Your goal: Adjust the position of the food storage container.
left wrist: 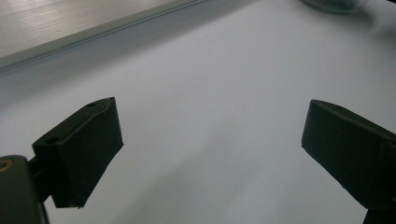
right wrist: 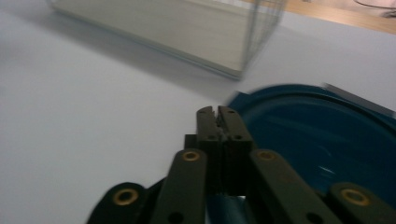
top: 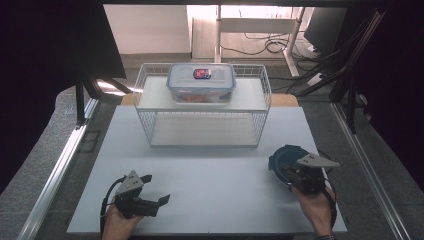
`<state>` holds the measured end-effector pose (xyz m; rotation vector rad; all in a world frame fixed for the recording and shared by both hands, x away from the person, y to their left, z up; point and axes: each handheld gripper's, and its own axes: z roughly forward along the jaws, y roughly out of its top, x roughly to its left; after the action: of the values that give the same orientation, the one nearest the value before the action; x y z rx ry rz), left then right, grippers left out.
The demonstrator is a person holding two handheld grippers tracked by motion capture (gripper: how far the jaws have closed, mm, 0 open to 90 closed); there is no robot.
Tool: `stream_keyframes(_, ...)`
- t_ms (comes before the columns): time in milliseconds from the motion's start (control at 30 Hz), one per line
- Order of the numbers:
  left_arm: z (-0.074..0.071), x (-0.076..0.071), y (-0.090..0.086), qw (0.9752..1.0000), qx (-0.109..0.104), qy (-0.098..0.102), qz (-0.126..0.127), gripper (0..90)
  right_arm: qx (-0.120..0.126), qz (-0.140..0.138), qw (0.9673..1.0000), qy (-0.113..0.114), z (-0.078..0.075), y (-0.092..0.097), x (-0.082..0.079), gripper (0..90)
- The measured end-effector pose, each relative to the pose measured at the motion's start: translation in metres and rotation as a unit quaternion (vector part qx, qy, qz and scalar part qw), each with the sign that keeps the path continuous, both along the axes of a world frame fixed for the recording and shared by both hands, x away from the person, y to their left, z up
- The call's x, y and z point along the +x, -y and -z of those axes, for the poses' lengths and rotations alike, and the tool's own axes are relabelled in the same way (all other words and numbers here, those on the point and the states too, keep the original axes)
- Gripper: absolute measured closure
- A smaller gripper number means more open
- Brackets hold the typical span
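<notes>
**benchrat:** Since nobody posted what the job actually is, how far along would you say you are?

**me:** Honestly I'm guessing. My right gripper has its fingers pinched together, and they sit over the near rim of the round dark-blue plastic bowl on the right side of the white counter. From my own right gripper view they look shut on that rim, though the blue only peeks out below them, so call it a probable grip. My left gripper is down at the near left with its fingers spread wide and nothing between them, just bare counter.

**benchrat:** And the box up on the rack?

**me:** The clear rectangular plastic container with the blue-trimmed lid is sitting on the top shelf of the white wire rack at the back, well apart from both my hands. The lower shelf looks bare. If the bowl is meant to end up on that rack, then the move hasn't started: it's on the counter, in front of the rack and off to the right.

**benchrat:** Anything you can't make out?

**me:** Plenty. My gripper covers the near part of the bowl from above, so I can't tell if anything's in it. There's something reddish inside the container but it's too small to name, same for the label on the lid. The right gripper view is blurry too.
</notes>
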<state>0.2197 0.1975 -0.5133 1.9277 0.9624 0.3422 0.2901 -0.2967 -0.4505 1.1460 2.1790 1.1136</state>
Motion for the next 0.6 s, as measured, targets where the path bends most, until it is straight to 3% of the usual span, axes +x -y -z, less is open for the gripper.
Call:
stream_keyframes(200,0.003,0.003,0.0,1.0,0.006,-0.002,-0.001,5.1,0.001,0.074,0.9973,0.004,0.0,0.044,0.007,89.3)
stream_keyframes(333,0.004,0.004,-0.001,1.0,0.007,-0.002,-0.004,5.0,0.004,0.124,0.9922,0.014,-0.001,0.071,0.007,89.2)
stream_keyframes(600,0.006,0.006,0.0,0.9999,0.007,-0.008,-0.002,5.0,-0.005,0.176,0.9843,0.012,0.009,0.099,0.015,89.1)
